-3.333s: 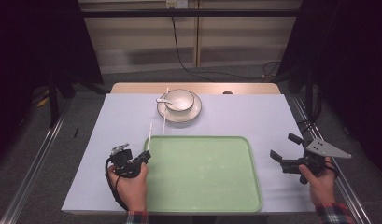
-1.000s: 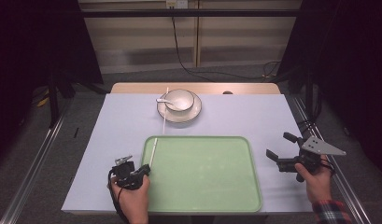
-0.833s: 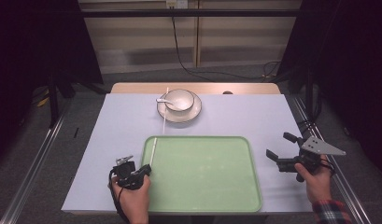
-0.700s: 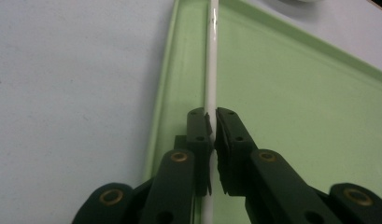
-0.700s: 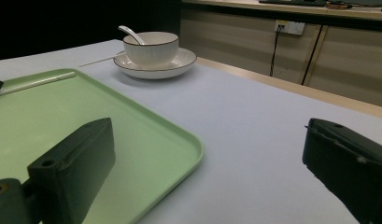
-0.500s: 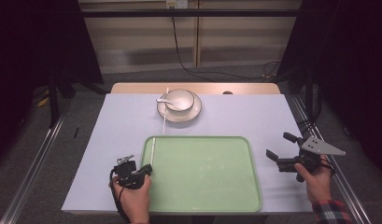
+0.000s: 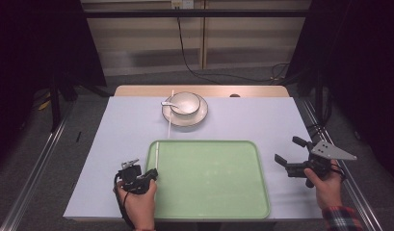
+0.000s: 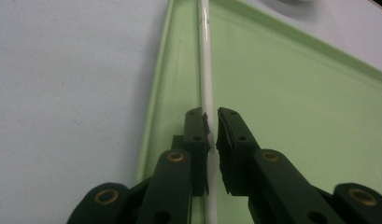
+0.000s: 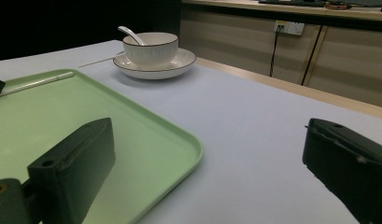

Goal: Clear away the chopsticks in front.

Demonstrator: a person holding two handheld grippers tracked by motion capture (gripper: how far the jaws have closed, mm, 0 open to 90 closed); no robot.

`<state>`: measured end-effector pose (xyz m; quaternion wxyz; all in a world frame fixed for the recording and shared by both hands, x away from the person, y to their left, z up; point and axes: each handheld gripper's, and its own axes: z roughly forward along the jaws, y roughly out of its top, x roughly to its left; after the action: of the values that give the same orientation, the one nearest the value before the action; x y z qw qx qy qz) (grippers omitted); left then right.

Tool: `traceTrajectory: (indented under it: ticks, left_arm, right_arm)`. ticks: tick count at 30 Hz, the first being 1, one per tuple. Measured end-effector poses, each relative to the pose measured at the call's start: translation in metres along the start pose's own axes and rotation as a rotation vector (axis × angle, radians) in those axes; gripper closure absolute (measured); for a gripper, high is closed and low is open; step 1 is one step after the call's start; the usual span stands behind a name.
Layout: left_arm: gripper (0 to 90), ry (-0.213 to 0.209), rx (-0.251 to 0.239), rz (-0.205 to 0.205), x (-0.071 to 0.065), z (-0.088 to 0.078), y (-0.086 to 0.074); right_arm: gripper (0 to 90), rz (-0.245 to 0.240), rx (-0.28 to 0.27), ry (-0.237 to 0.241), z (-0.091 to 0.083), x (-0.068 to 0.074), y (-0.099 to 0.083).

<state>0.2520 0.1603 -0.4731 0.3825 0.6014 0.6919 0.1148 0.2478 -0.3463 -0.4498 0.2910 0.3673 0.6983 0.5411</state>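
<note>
Left gripper (image 7: pixel 151 174): low at the tray's near left corner, jaws pinched almost together on the near end of a white chopstick (image 8: pixel 206 70).
Held chopstick: lies just inside the left rim of the green tray (image 7: pixel 209 211), its long axis running straight away from the person, in line with the jaws; the far end reaches the tray's far left corner.
Second chopstick (image 7: pixel 170 118): on the table beyond the tray, running back along the left edge of the saucer (image 7: pixel 185 122), roughly parallel to the first and well apart from both grippers.
Bowl (image 7: pixel 185 102): on the saucer, a white spoon (image 7: pixel 167 103) resting in it.
Nearer hand: the left, judging by the layout.
Right gripper (image 7: pixel 287 153): jaws wide apart, holding nothing, over bare table right of the tray.
</note>
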Motion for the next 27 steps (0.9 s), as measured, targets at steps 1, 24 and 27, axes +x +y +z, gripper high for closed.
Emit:
traceTrajectory:
  ticks: [1, 24, 27]
  left_arm:
    - [82.1, 0.001, -0.002, 0.001, 0.000, 0.000, 0.000]
    - [57.0, -0.079, -0.104, 0.099, -0.015, 0.007, 0.053]
    - [53.6, -0.087, -0.111, 0.132, -0.015, 0.013, 0.065]
  right_arm:
    - [1.7, -0.001, 0.000, -0.001, 0.000, 0.000, 0.000]
    - [1.7, 0.002, -0.004, -0.004, -0.001, -0.001, 0.000]
    - [1.7, 0.002, -0.004, -0.002, -0.001, -0.001, 0.000]
